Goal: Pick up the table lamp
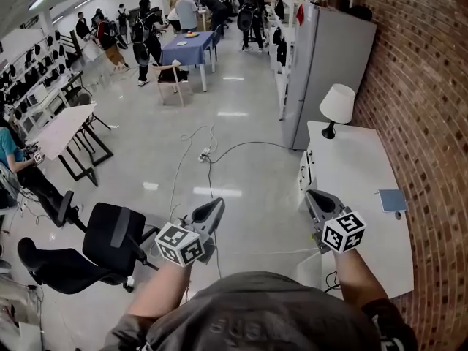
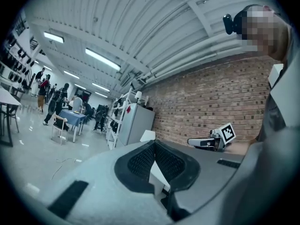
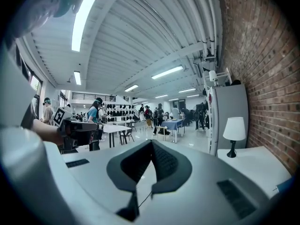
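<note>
Big open workshop-type room: red brick wall (image 1: pixel 424 86) down the right edge, shiny grey floor (image 1: pixel 234 130) with cables (image 1: pixel 207 152) snaking across the middle. White table (image 1: pixel 358 185) runs along the bricks with a tall grey cabinet (image 1: pixel 325 72) just above it in frame. Black office chair (image 1: pixel 102 240) lower left, blue-covered table (image 1: pixel 186 48) up top, strip lights (image 3: pixel 82 18) overhead.

Both forearms reach forward from the body, bare to the wrist. Left gripper (image 1: pixel 214 207) is held out on the left, pointing ahead and roughly level, its marker cube (image 1: pixel 179 244) sitting just above the hand. Jaw tips meet, nothing between them. Right gripper (image 1: pixel 314 197) is out on the right, also pointing ahead, jaws together and empty. The two grippers are side by side, well apart
</note>
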A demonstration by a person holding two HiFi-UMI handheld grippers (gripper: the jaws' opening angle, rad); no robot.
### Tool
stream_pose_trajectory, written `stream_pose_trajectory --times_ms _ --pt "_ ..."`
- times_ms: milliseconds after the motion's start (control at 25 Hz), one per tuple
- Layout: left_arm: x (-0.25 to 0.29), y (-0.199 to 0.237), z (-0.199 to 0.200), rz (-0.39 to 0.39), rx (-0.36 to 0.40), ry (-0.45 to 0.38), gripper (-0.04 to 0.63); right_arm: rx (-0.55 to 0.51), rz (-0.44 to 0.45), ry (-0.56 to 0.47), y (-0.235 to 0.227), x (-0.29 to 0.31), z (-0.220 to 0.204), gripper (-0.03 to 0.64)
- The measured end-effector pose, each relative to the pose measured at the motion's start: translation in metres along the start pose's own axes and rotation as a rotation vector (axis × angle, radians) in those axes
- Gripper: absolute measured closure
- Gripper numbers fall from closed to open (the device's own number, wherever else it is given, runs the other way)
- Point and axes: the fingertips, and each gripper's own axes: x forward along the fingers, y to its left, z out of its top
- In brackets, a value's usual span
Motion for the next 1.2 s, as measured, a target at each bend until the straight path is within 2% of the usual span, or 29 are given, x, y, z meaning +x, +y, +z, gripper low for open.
stream_pose_trajectory --times_ms 320,560,720,880,1200 --pt "0.006 -0.009 -0.015 0.035 -0.003 0.009 0.597 0.000 0.044 0.009 -0.015 0.005 -0.012 0.623" --pt "0.013 0.028 -0.014 0.024 -0.012 -0.001 0.597 -0.009 0.042 0.014 -0.014 0.044 -0.012 0.623" --pt "0.030 0.075 -0.004 -0.030 -0.020 -0.022 0.597 -0.012 0.009 0.014 -0.018 0.090 -0.001 0.623" --pt "0.049 0.141 0.012 -0.090 -0.028 -0.040 0.597 -0.022 -0.031 -0.002 -0.016 0.150 0.014 0.623" --pt "0.099 0.279 0.053 -0.190 0.005 0.008 0.597 -0.014 -0.109 -0.039 -0.020 0.288 0.054 0.623"
